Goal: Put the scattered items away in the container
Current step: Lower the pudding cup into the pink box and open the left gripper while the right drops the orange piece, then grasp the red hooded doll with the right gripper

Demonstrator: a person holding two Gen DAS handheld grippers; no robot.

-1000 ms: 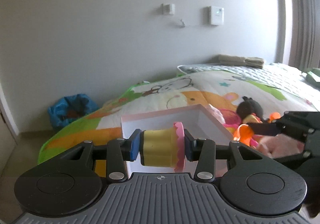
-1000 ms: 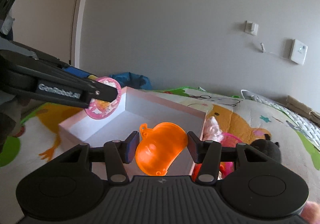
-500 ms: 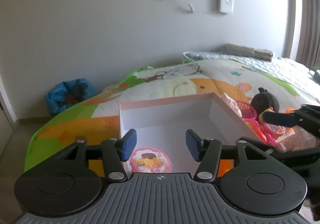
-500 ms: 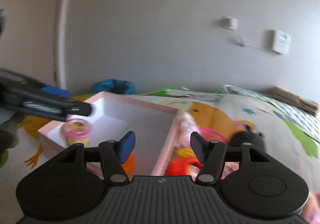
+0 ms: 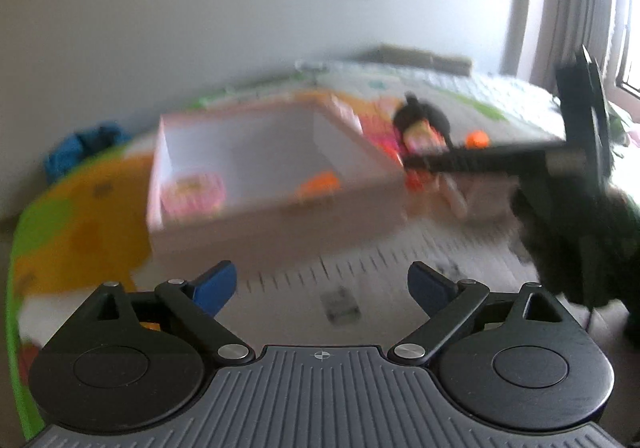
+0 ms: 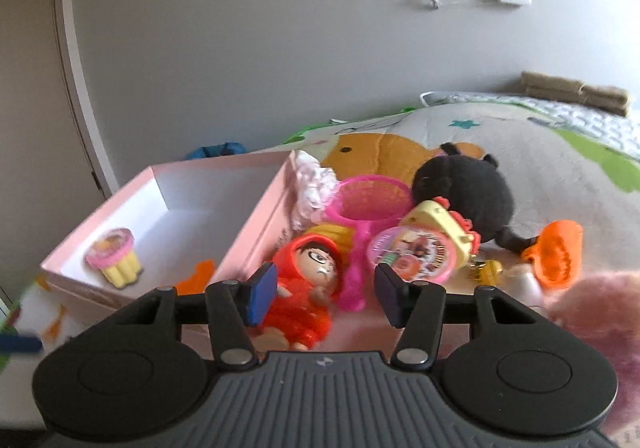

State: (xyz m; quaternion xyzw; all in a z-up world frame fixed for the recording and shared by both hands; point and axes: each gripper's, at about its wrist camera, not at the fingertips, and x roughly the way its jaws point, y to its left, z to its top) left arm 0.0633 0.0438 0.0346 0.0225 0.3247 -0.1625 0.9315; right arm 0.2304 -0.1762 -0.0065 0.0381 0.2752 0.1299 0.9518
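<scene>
Between the fingers of the right gripper [image 6: 322,296] a doll in red [image 6: 308,284] is seen lying on the bed cover; the jaws are closing, but the pads are not yet pressed on it, so nothing is held. Just beyond the fingers, a pink net scoop [image 6: 366,204] is laid against the doll, its handle running down beside the right finger. A pink round toy [image 6: 412,254] is set just past that finger, and a black plush [image 6: 464,188] further off. Left of the fingers, the pink box [image 6: 256,216] is placed with a cupcake toy [image 6: 114,260] already inside.

The left gripper [image 5: 322,284] is empty, its jaws opening wide over bare cover, with the box beyond its fingers; this view is blurred.

A miss is judged likely if the fingers are closed on the scoop handle together with the doll, since both are touching; the scoop could be dragged along or the doll squeezed out sideways. The doll looks soft in the body with a hard round head, so a grip on loose cloth could slip.
</scene>
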